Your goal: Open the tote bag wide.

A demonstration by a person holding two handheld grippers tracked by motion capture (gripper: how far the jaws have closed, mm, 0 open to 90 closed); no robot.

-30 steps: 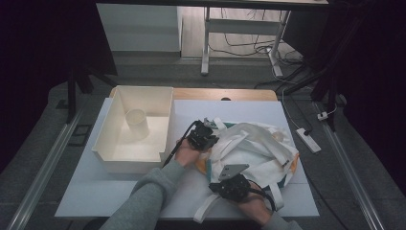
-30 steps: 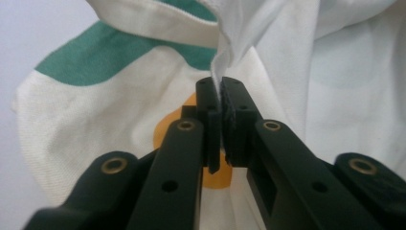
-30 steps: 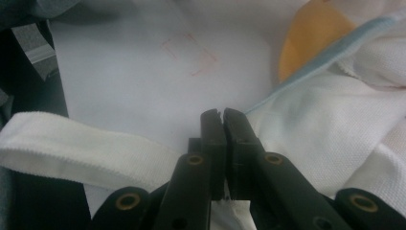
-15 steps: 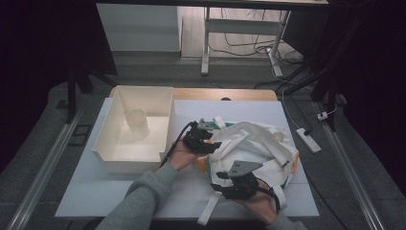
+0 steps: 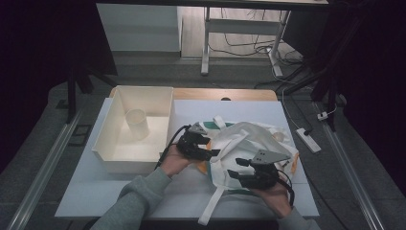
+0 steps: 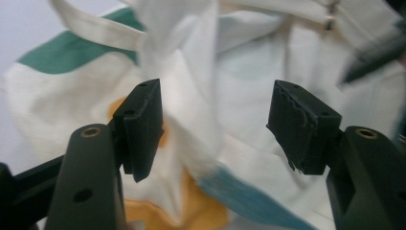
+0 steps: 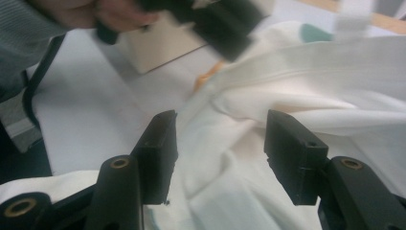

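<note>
A: Two grippers, left gripper [image 5: 214,152] and right gripper [image 5: 235,171], stand with jaws apart, having just been opening; the bag [image 5: 249,143] lies loose beneath them, right of the tray [image 5: 107,155].

B: Risk?

A: A jaw could snag a strap [image 5: 213,206] and drag the crumpled cloth askew. No readable writing.

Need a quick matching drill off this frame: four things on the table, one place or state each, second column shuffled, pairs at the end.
Things:
1. cloth bag
2. cup
3. left gripper
4. power strip

Places or states:
A. stands upright inside the white bin
B. lies on the floor right of the table
C. crumpled on the white tabletop
D. jaws apart at the bag's left edge

Pairs: 1-C, 2-A, 3-D, 4-B
</note>
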